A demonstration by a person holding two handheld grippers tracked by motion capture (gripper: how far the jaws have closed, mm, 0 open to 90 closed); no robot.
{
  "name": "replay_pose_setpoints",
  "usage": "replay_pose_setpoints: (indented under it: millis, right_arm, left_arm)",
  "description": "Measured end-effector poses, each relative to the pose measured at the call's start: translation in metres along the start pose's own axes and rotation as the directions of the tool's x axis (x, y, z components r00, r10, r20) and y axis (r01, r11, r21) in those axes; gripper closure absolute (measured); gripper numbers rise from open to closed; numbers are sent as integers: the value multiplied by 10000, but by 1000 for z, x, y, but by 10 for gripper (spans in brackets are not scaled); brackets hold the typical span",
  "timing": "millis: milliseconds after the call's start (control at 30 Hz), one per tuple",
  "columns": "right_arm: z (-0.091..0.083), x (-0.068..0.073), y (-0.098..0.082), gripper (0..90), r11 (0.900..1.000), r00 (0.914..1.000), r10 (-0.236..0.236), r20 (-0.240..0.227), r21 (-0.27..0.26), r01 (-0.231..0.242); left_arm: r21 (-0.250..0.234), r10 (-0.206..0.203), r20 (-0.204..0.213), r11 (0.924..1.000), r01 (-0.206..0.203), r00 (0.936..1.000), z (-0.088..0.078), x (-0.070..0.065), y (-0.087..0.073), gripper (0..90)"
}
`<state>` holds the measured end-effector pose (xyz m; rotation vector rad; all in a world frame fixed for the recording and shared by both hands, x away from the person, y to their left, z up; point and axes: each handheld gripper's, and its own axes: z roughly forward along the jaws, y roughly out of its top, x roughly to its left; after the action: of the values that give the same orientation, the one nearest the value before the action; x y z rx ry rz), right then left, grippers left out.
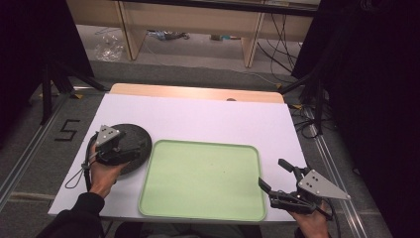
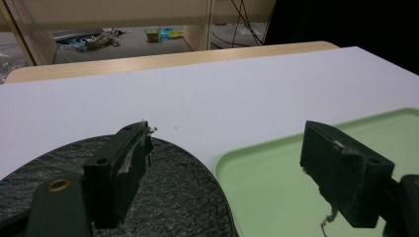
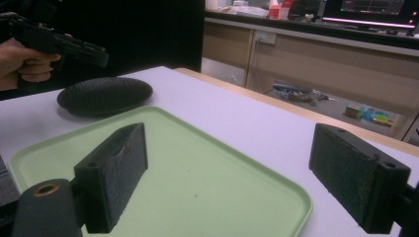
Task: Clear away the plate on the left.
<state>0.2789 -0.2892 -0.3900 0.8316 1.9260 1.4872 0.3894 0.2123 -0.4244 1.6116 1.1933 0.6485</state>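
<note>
A white counter (image 1: 208, 116) with a pale wooden far edge stands on grey flooring, with wooden shelving beyond it. On it lie 2 things: a light green tray (image 1: 203, 178) near the front edge, and a dark round plate (image 1: 132, 141) just beside the tray's left rim; whether they touch cannot be told. The left tongs (image 1: 141, 151) hover over the plate's right part, jaws spread wide and grasping nothing; in the left gripper view 1 jaw hangs above the plate (image 2: 188, 192) and the other above the tray (image 2: 276, 182). The right tongs (image 1: 272, 173) sit at the tray's right front corner, jaws likewise released and apart, framing the tray (image 3: 207, 177) with the plate (image 3: 104, 95) farther off.
</note>
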Motion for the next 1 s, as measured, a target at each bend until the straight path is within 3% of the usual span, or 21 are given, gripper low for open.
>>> replay_pose_setpoints:
  millis: [300,533,600,633,667,800,833,967,1000]
  right_arm:
    - [1,1,0,157,9999,9999,-135,98,-65,135]
    - [0,0,0,158,9999,9999,-151,20,-9,151]
    - [-1,2,0,158,9999,10000,24,-64,133,-23]
    - [-1,2,0,158,9999,10000,24,-64,133,-23]
    - [0,2,0,158,10000,10000,52,1,46,-52]
    - [1,1,0,161,9998,9998,-198,20,-97,198]
    - [1,1,0,161,9998,9998,-219,-18,-43,219]
    - [1,2,0,161,9998,9998,-200,-25,-75,200]
    - [1,1,0,162,9997,9996,-250,-93,17,250]
  left_arm:
    - [104,-306,-414,9995,311,9987,7,22,3,196]
    - [487,-467,-626,9976,498,9969,10,44,5,202]
    - [733,-787,-759,9937,842,9940,9,59,4,202]
    - [733,-787,-759,9937,842,9940,9,59,4,202]
    - [740,-1201,-443,9896,1231,9918,8,71,3,202]
    - [914,-1309,-512,9866,1352,9901,5,85,3,200]
    - [890,-1620,-438,9822,1654,9858,1,95,3,201]
    - [947,-1810,-493,9782,1850,9823,-1,102,1,211]
    - [1183,-1690,-530,9776,1743,9842,0,106,-1,210]
